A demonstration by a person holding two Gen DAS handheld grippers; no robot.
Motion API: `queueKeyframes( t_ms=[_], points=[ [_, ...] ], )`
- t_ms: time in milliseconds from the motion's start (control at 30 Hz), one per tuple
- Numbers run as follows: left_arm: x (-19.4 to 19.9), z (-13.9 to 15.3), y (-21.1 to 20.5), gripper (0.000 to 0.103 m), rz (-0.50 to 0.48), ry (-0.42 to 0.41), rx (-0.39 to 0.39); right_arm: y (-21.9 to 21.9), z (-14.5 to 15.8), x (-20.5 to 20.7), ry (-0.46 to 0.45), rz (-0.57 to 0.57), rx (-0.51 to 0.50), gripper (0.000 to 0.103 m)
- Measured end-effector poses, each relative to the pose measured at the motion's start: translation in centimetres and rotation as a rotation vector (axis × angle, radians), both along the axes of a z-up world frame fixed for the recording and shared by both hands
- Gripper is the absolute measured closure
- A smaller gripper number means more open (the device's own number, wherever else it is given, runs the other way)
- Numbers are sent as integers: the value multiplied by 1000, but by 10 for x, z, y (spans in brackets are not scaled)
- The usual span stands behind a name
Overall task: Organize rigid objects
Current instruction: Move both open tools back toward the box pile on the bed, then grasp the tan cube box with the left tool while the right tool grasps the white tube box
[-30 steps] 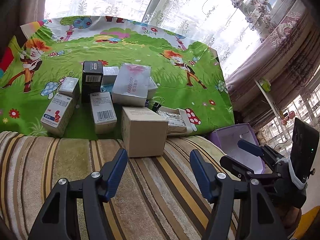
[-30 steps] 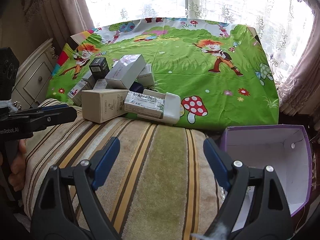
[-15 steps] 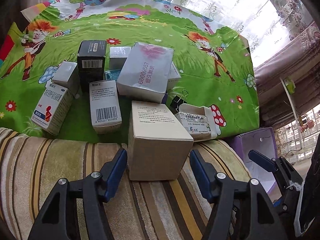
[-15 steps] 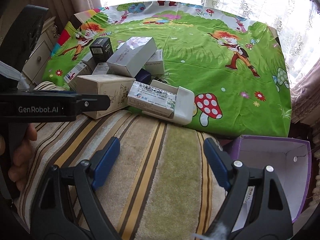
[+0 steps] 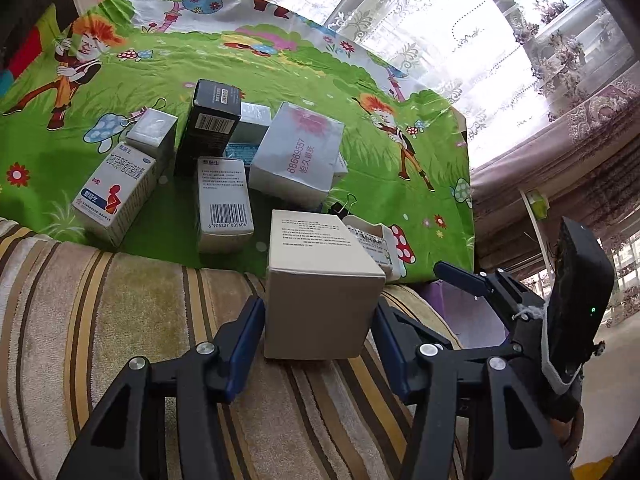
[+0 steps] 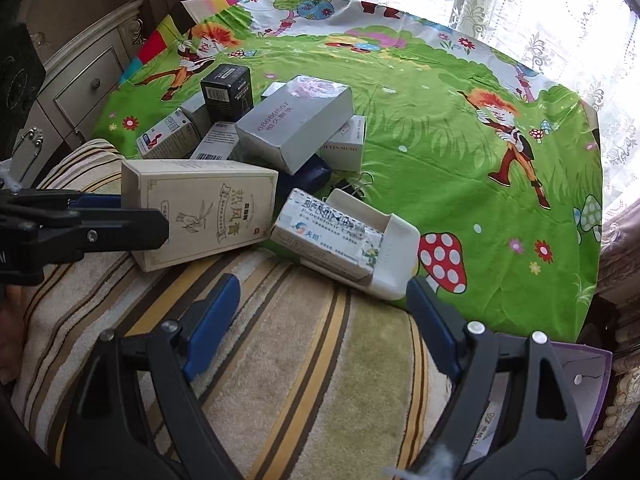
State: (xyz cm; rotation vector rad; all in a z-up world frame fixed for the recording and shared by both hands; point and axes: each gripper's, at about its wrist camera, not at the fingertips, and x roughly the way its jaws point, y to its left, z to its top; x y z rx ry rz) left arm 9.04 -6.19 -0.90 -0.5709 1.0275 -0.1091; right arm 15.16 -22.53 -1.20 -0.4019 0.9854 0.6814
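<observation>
Beige cardboard, front and centre: the tan box (image 5: 320, 288) sits between the two blue pads of the left hand-held gripper (image 5: 318, 344), jaws spread just wider than the box, the left pad right against its side and a sliver of gap showing on the right, so no firm grip that I can confirm. It lies where the striped blanket (image 5: 120, 320) meets the near edge of the green cartoon sheet (image 5: 280, 68).

Only the right wrist view gives us the box's broad face (image 6: 200, 212), printed with large Chinese characters and a drawing; its long axis runs along the sheet's near edge, one end pointing into the left hand-held gripper (image 6: 80, 228). The left view shows just the blank end and the fine-print top, the box pointing away toward the pile.

Right hand-held gripper (image 6: 316, 328) hangs wide open over the blanket, holding nothing, with the white tray (image 6: 384, 248) and its blue-and-white medicine carton (image 6: 324, 236) just ahead of it.

Behind, the pile: a grey box numbered 68669557 (image 5: 296, 152) propped tilted on others, a black box (image 5: 210, 124) upright, a barcode box (image 5: 224, 200) beside it. A purple bin (image 6: 580, 384) shows at the sheet's right corner.
</observation>
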Motion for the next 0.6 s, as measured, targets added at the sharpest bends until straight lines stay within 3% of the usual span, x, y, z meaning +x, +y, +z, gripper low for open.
queueKeyframes(
  t_ms=[200,367,600],
  points=[
    [-29,7,17,50,43,-59,-11,10,-5,15,-62,117,-46,16],
    [-34,7,23,50,63,-67,-10,21,-11,27,8,230,-12,16],
    [-35,4,27,50,66,-66,-31,47,-10,51,83,374,-68,16]
  ],
)
